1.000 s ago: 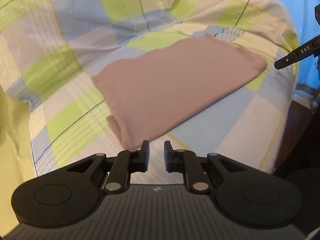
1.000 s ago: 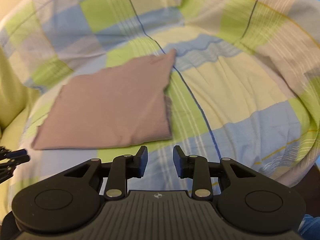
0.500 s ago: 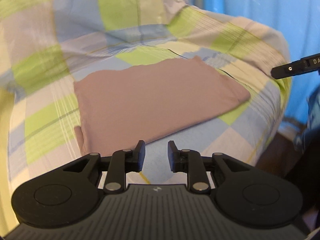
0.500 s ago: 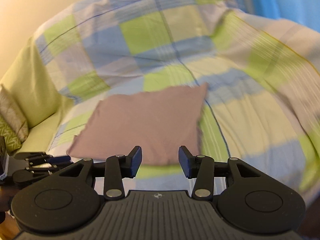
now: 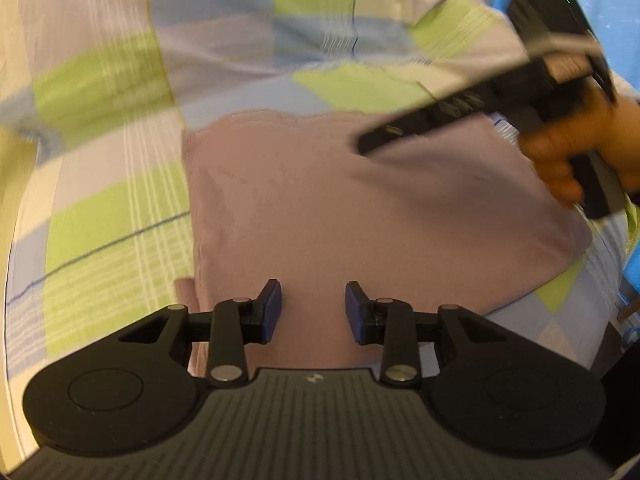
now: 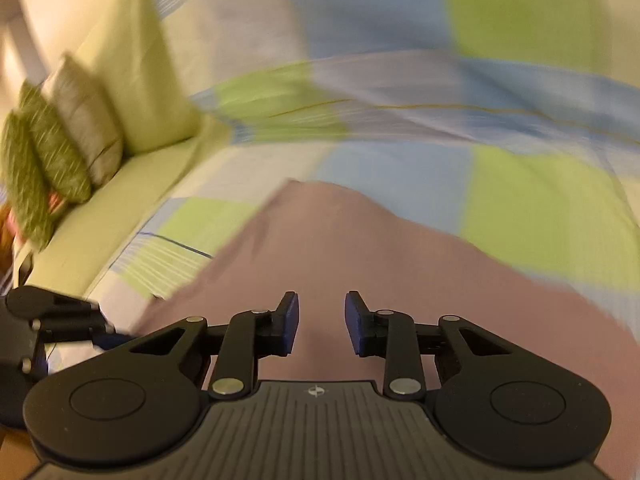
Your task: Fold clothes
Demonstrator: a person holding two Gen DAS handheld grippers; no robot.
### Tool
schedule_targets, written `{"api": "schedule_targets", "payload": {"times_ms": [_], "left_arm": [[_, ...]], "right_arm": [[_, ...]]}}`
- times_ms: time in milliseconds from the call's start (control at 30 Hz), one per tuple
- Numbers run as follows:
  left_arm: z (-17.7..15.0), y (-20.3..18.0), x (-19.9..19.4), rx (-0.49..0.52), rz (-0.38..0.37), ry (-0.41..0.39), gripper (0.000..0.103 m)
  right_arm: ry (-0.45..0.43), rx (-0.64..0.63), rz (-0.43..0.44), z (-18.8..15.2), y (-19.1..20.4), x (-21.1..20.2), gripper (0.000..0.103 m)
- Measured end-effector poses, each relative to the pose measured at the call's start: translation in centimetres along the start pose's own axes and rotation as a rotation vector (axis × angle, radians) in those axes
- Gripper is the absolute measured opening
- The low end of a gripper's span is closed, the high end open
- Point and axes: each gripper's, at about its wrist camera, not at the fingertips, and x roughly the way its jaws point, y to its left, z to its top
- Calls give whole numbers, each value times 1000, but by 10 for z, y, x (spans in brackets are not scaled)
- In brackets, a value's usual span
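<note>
The folded mauve garment (image 5: 360, 216) lies flat on the checked bedsheet (image 5: 120, 240), long axis left-to-right. Left gripper (image 5: 313, 307) and right gripper (image 6: 322, 322) hover, fingers apart.

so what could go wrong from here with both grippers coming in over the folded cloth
1. The left hand-held gripper and right hand-held gripper both hang open over the mauve garment, close together; they might collide.
2. A pinch near the garment's middle could bunch the fold instead of lifting an edge.
3. Open jaws might also catch the checked bedsheet underneath.
</note>
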Motion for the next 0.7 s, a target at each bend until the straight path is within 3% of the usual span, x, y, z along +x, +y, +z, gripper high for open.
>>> {"api": "schedule_targets", "payload": {"times_ms": [100, 300, 433, 533, 700], "left_arm": [[1, -4, -7, -28, 8, 67, 30], [-2, -13, -14, -132, -39, 184, 30], [-1, -11, -19, -227, -74, 247, 30], [1, -4, -21, -271, -93, 273, 30], [2, 16, -22, -324, -106, 291, 30]], "right_arm": [[40, -86, 4, 39, 8, 25, 31], [183, -199, -38, 83, -6, 77, 31], [311, -283, 1, 69, 6, 96, 31], [344, -377, -17, 61, 19, 91, 31], [420, -306, -11, 78, 13, 86, 31]]}}
